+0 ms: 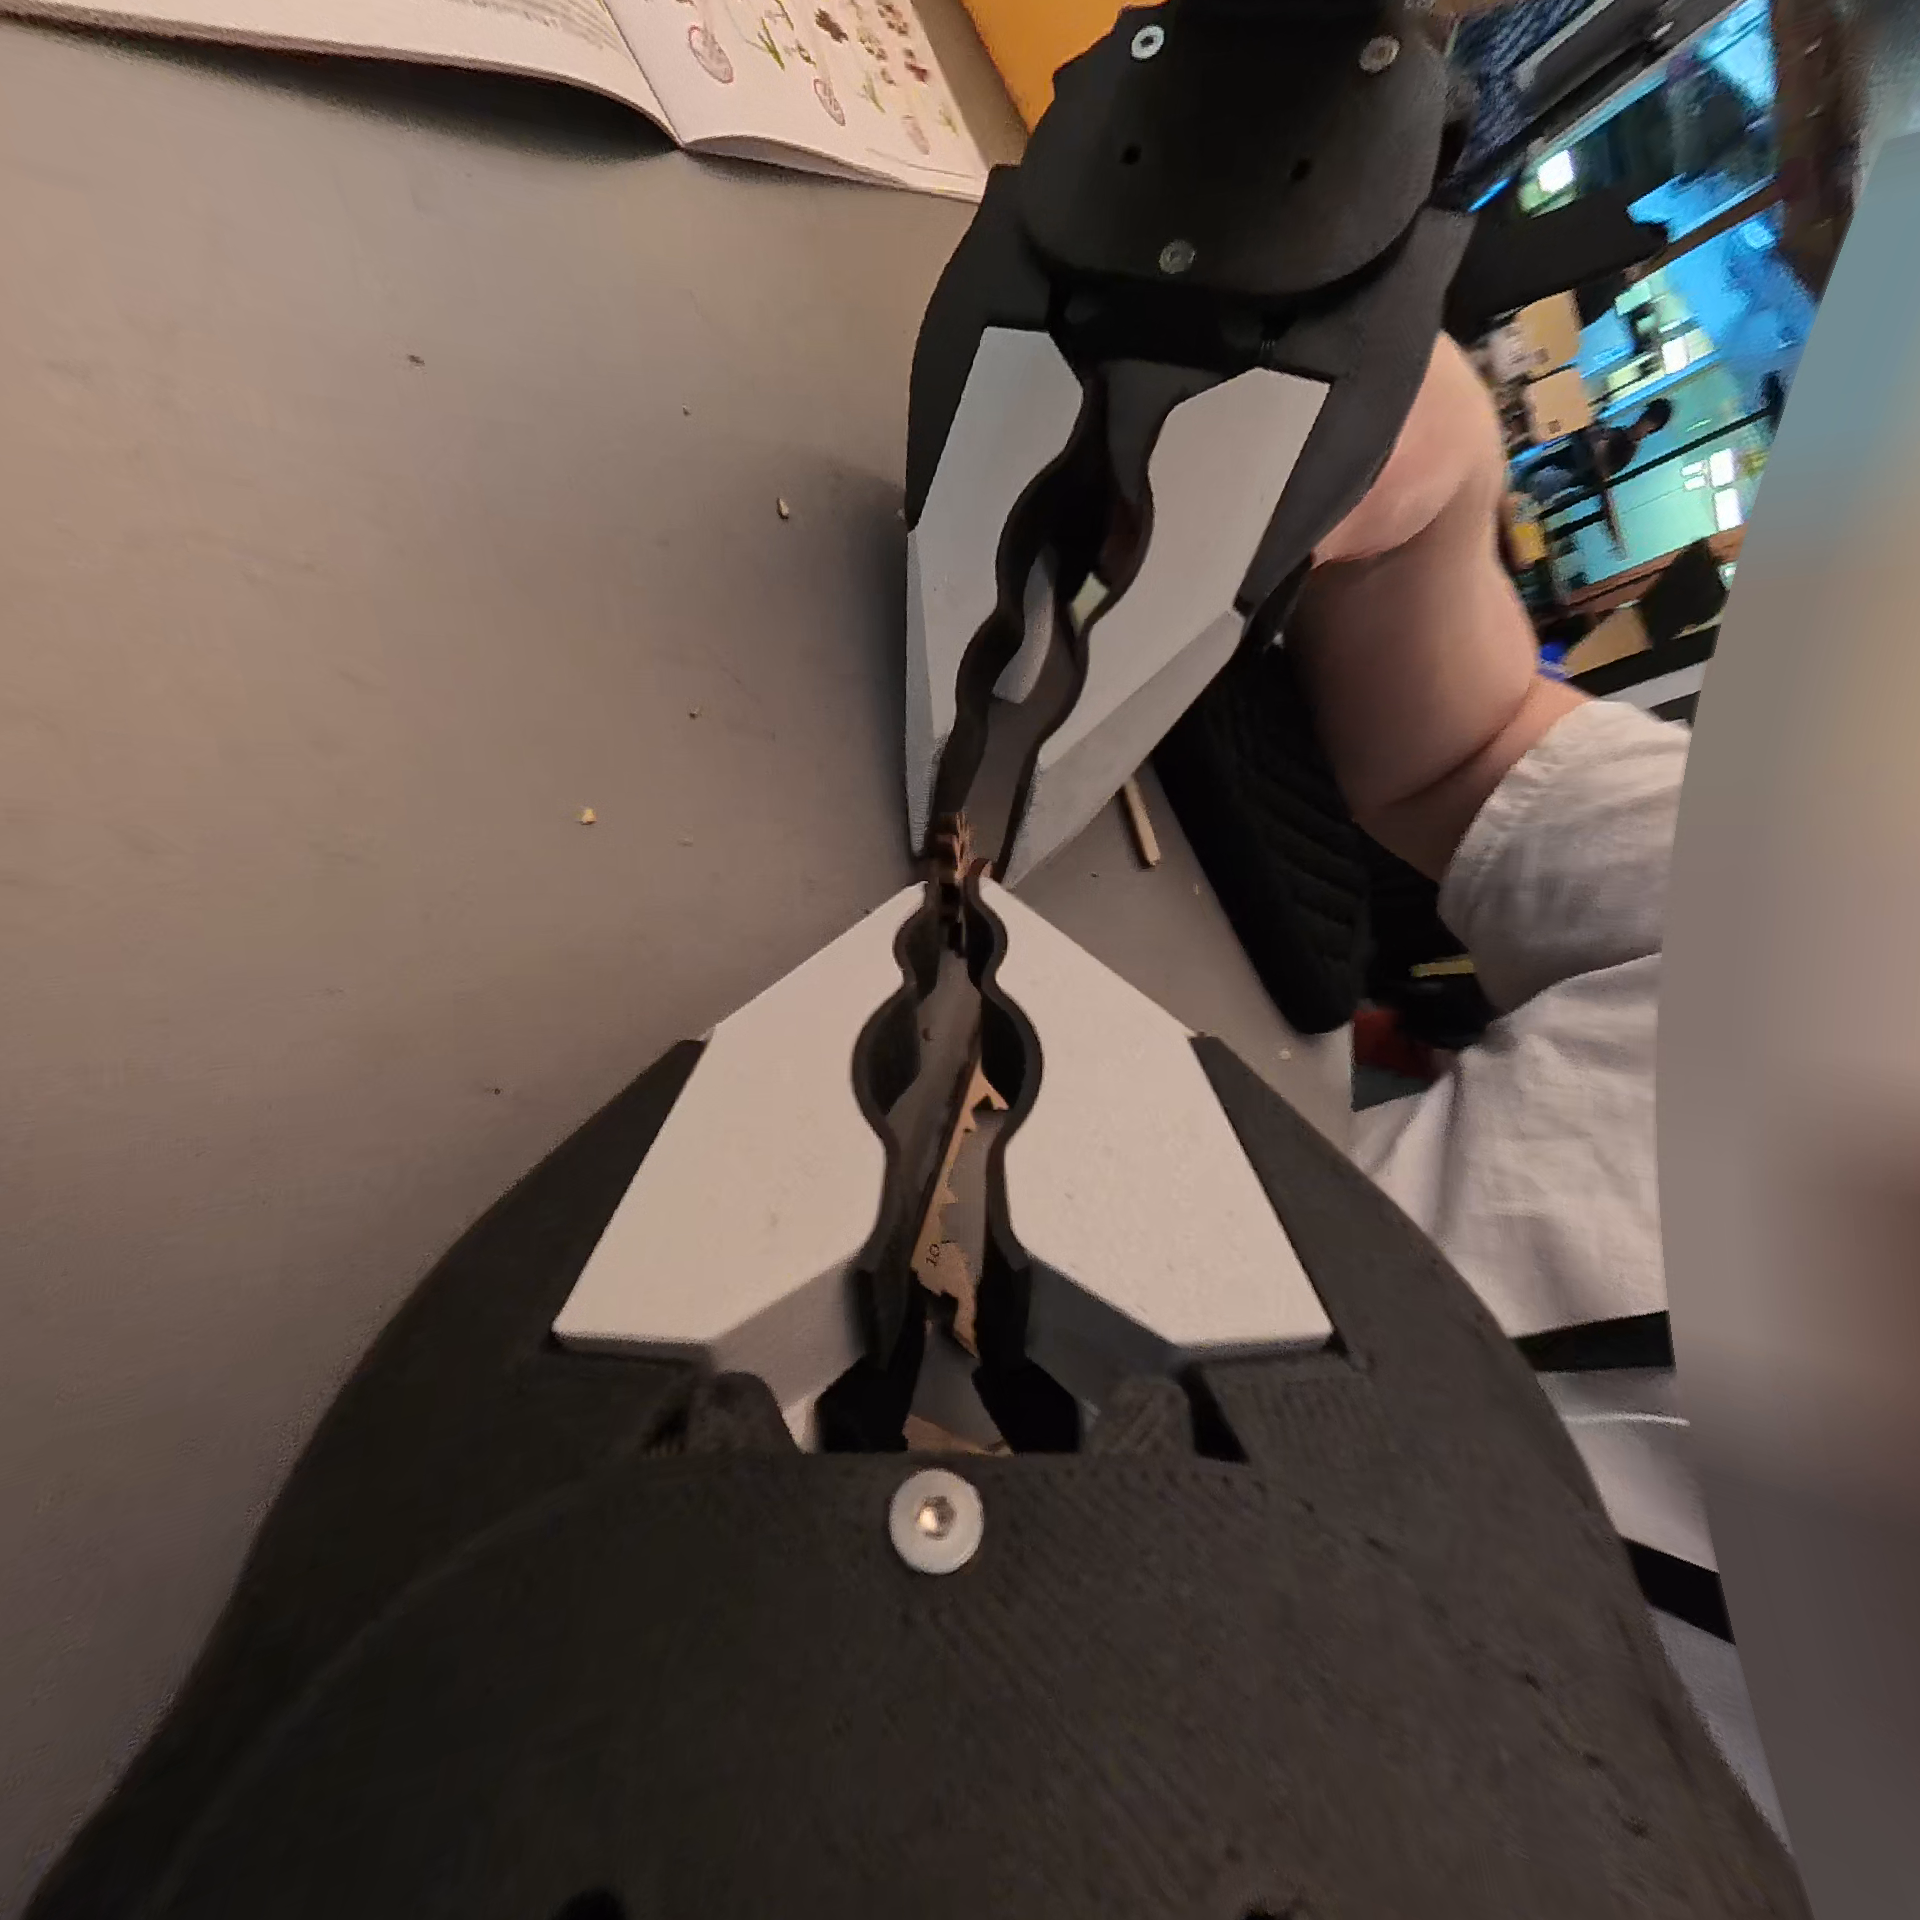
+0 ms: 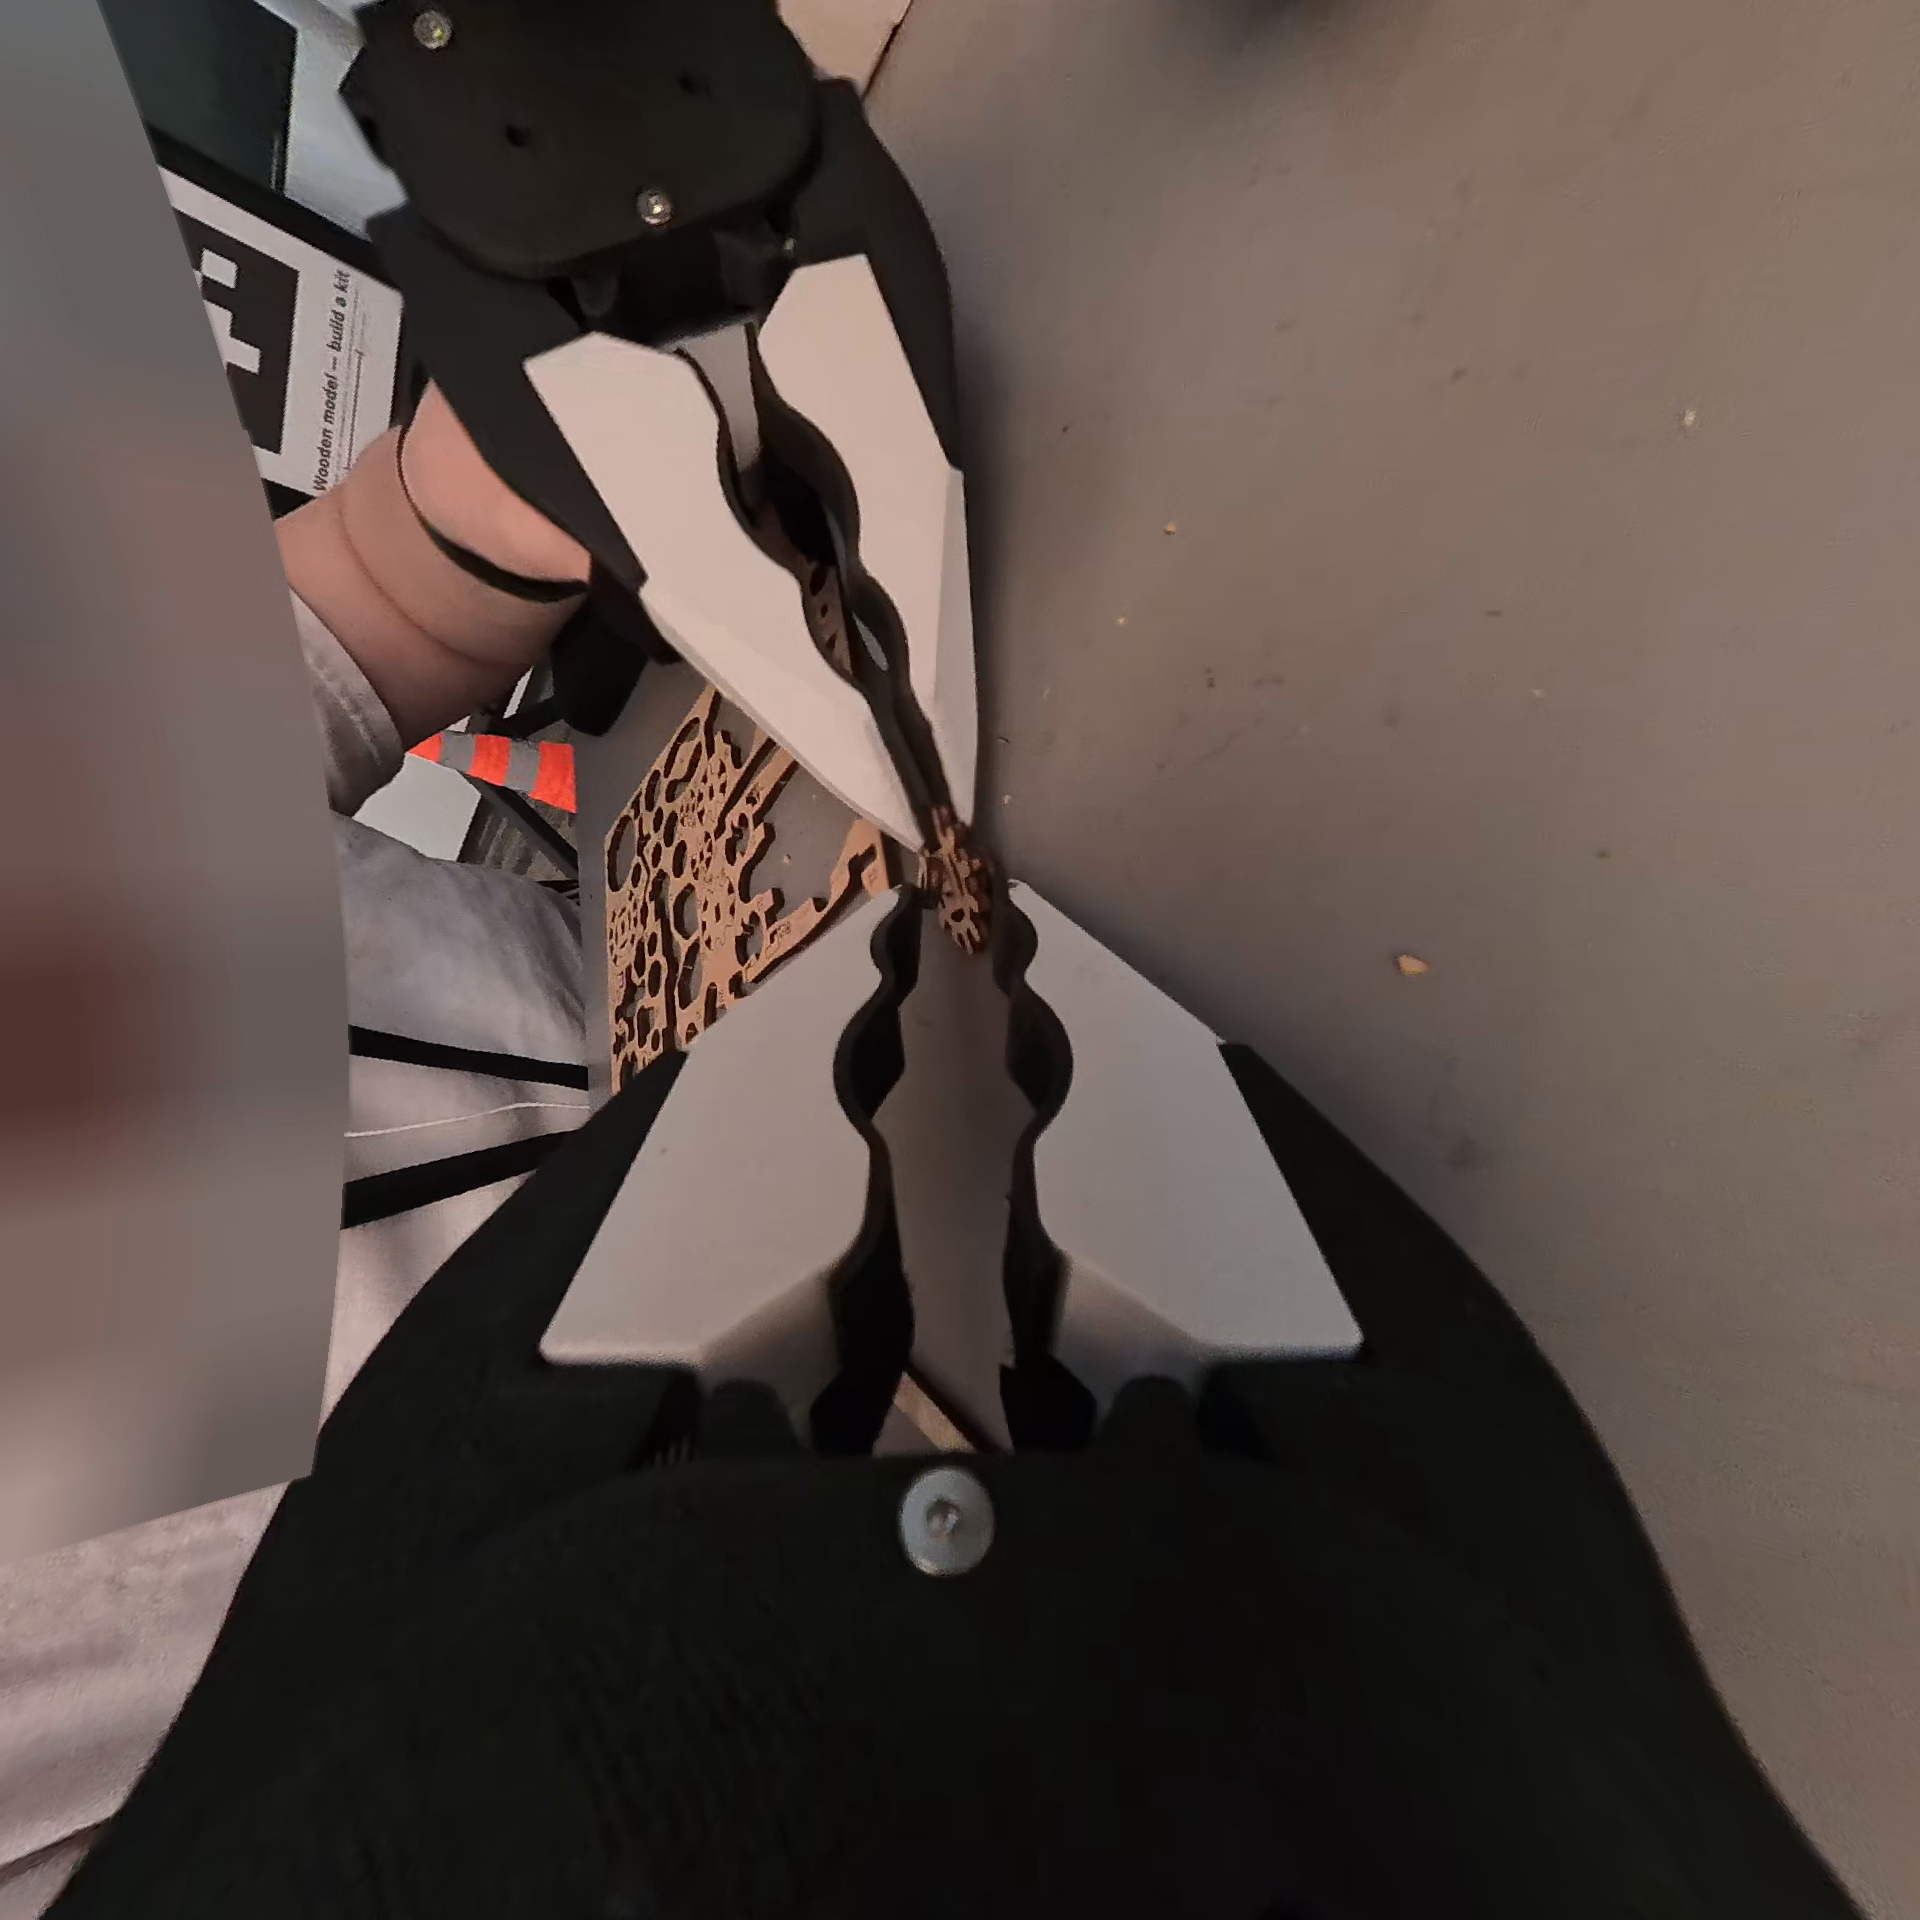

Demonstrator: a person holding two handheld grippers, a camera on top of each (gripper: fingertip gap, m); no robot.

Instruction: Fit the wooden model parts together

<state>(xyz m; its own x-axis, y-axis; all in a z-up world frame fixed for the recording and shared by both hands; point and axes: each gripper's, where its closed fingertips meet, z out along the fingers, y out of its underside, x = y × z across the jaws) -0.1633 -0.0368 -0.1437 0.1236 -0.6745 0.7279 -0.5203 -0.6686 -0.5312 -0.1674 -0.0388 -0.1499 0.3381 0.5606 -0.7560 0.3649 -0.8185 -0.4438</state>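
Observation:
My left gripper [image 1: 951, 899] is shut on a flat, notched wooden part [image 1: 948, 1221] that runs edge-on between its fingers. My right gripper [image 2: 958, 902] is shut on a small, dark-edged, toothed wooden piece [image 2: 961, 906] at its tips. The two grippers meet tip to tip above the grey table [image 1: 364, 675]. The small piece touches the end of the flat part. The right gripper [image 1: 961, 847] comes in from the top of the left wrist view. The left gripper [image 2: 940, 821] comes in from the top of the right wrist view, with its part [image 2: 826, 613] showing between its fingers.
A wooden sheet with cut-outs [image 2: 696, 894] lies at the table edge under the left gripper. An open booklet [image 1: 727, 83] lies at the far end. A thin wooden stick [image 1: 1143, 821] and wood crumbs [image 1: 587, 816] lie on the table. A person's arm [image 1: 1403, 644] is close by. Less than 4 cm separates the two grippers' tips.

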